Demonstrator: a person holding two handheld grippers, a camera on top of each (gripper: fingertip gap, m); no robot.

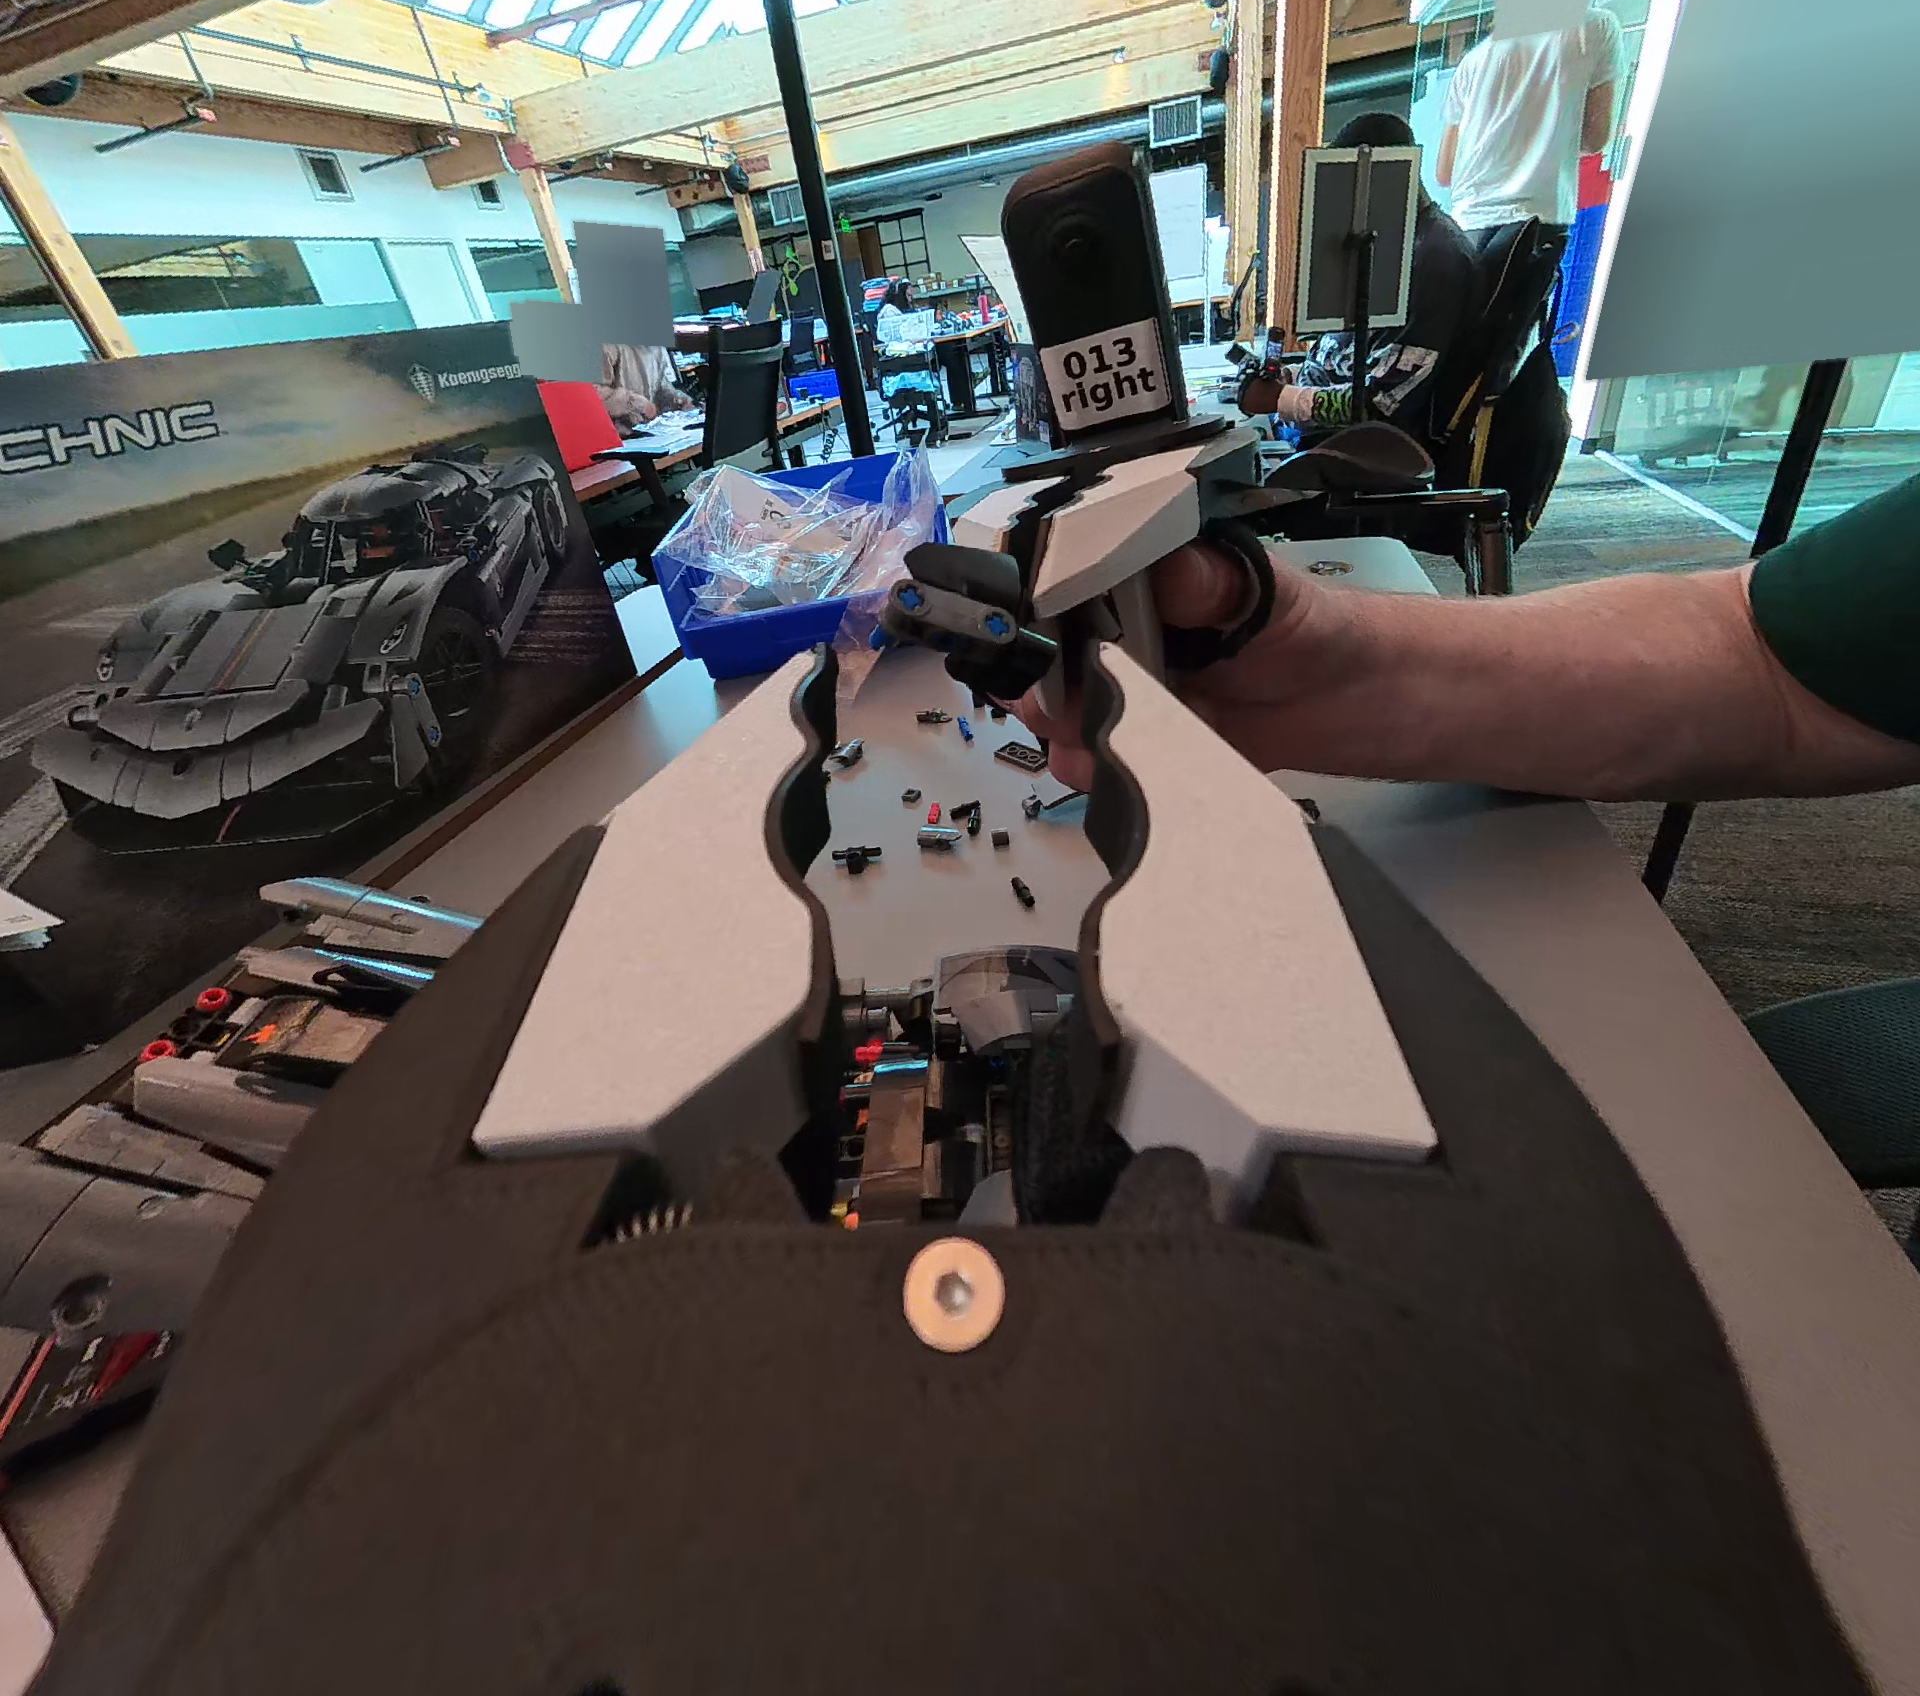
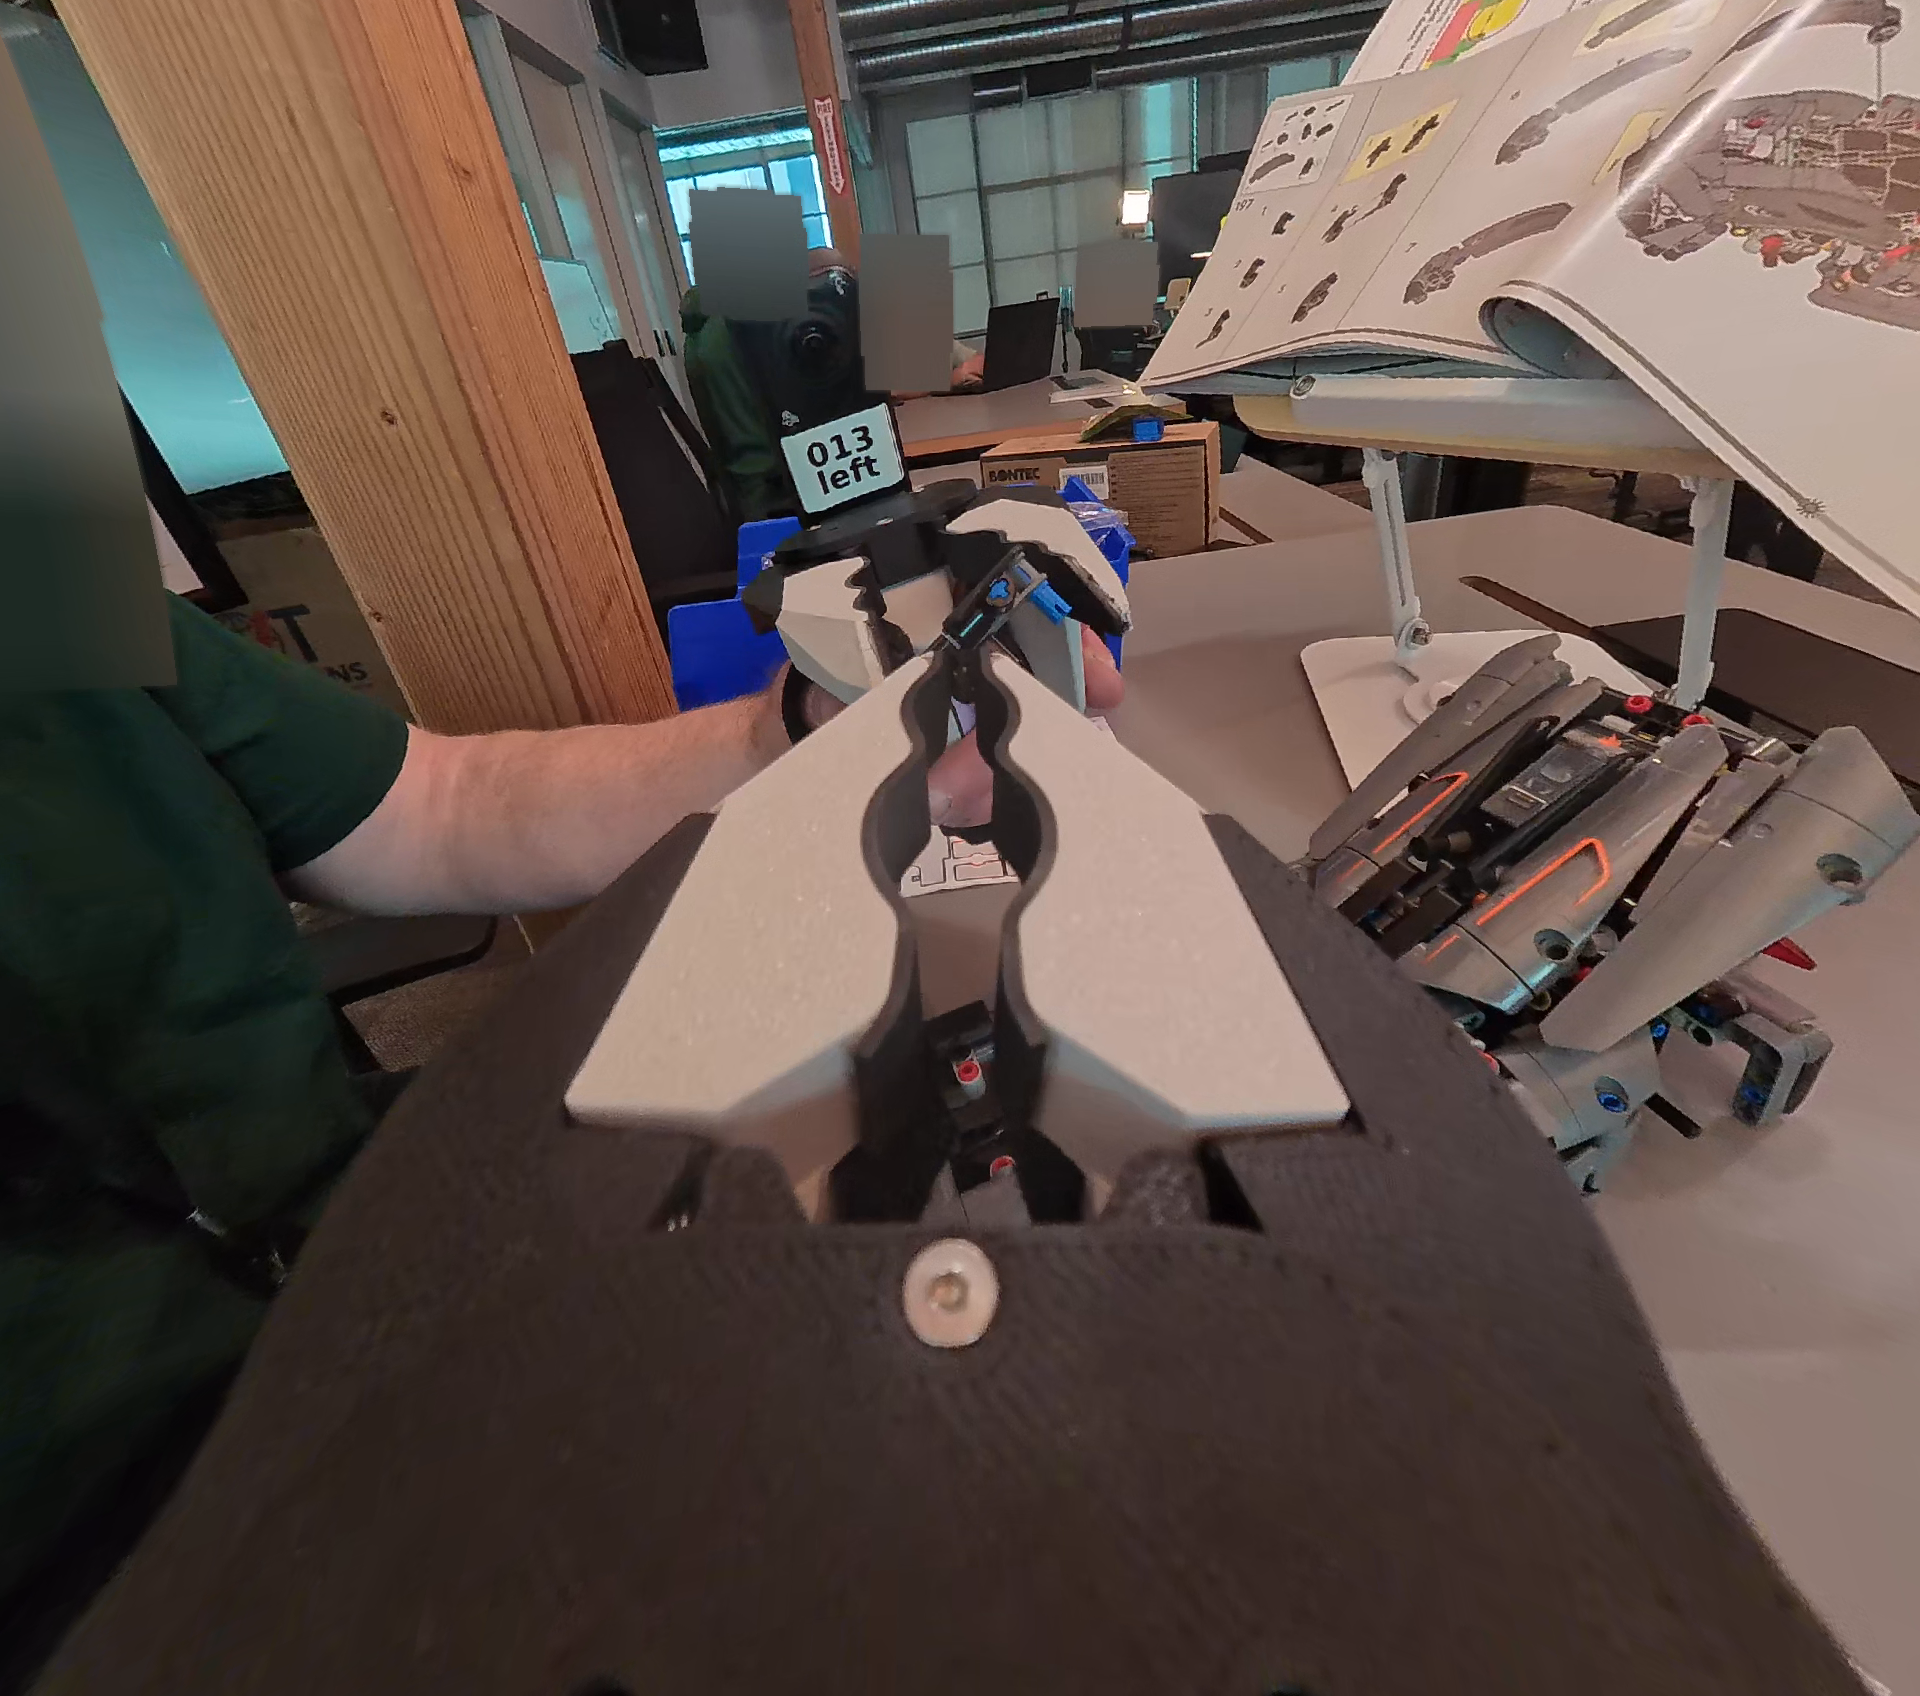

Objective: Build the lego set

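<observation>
My right gripper (image 2: 961, 672) is shut on a small black Lego piece with blue pins (image 2: 987, 607). It holds the piece in the air, just past the tips of my left gripper (image 1: 961, 680), which is open and empty. In the left wrist view the right gripper (image 1: 987, 623) faces me with the piece (image 1: 940, 607) at its tips. In the right wrist view the left gripper (image 2: 956, 607) faces me, its fingers spread on either side of the piece. The grey car model (image 2: 1558, 867) lies on the table to the right, and part of it shows under the left gripper (image 1: 935, 1075).
Several small loose parts (image 1: 935, 815) lie on the grey table (image 1: 1507, 971). A blue bin with plastic bags (image 1: 800, 576) stands behind them. The set's box (image 1: 260, 607) leans at the left. An open instruction booklet (image 2: 1558, 140) rests on a white stand. Left and right tips are no more than a few centimetres apart. The left tips stand about 15 cm off the grey car model (image 2: 1558, 867).
</observation>
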